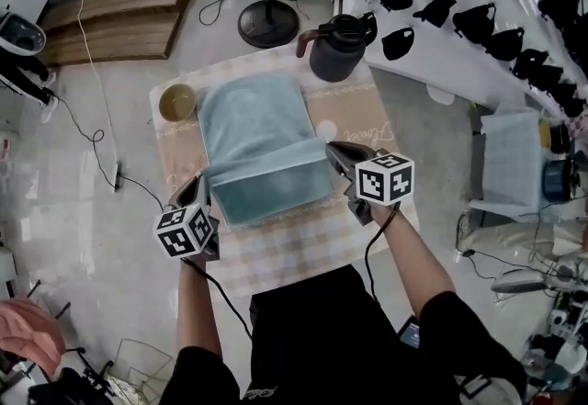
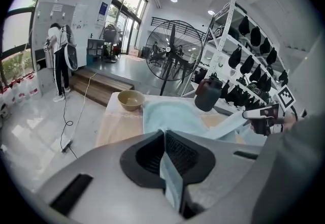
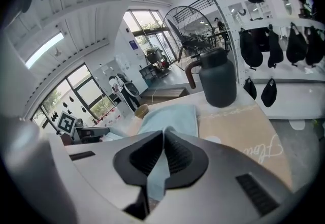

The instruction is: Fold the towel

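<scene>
A light blue towel [image 1: 253, 132] lies on the checked tablecloth [image 1: 276, 256], its near part lifted and doubled over into a hanging band. My left gripper [image 1: 204, 185] is shut on the near left corner and my right gripper [image 1: 333, 153] on the near right corner. In the left gripper view the left gripper [image 2: 164, 135] pinches a strip of towel [image 2: 172, 116], and the right gripper [image 2: 259, 114] holds the other end. In the right gripper view the right gripper [image 3: 163, 134] clamps towel cloth [image 3: 172, 116], and the left gripper [image 3: 94, 134] shows at the left.
A tan bowl [image 1: 177, 103] sits at the towel's far left corner and a dark jug [image 1: 338, 47] at the far right. A standing fan [image 1: 268, 24] is beyond the table. A white rack with black items [image 1: 478, 22] runs along the right.
</scene>
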A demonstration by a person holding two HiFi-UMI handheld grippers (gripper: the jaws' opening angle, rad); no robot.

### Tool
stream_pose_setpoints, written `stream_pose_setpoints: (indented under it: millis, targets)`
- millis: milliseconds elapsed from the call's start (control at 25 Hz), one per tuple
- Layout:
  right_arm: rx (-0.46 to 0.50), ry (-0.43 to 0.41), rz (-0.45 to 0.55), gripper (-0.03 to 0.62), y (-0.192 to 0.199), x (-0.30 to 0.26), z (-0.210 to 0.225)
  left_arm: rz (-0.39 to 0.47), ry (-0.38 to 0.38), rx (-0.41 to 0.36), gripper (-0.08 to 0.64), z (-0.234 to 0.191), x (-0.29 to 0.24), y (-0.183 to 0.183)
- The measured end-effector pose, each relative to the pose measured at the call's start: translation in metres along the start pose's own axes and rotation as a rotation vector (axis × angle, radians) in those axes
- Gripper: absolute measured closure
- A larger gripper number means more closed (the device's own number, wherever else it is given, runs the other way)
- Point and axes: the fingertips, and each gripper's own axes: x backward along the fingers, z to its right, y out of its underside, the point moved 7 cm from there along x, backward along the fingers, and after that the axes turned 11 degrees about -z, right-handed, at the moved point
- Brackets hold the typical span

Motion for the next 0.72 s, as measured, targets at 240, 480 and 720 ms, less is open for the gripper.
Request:
stream_pose_setpoints:
  millis: [240,480,720]
  targets:
    - [0.025,-0.015,0.0,0.575,-0.037,-0.034,0.022,0.018,-0.024,-0.009,0.543,-0.013,-0.028,-0.039]
    - [0.035,-0.025,0.002,0.575,-0.065,-0.059,0.043,0.04,-0.041,-0.04,0.541,-0.022,-0.054,-0.074]
    - [0.061,-0.037,0.018,0.575,-0.103,-0.081,0.057,0.052,-0.059,-0.045,0.541,-0.033,-0.079,-0.108]
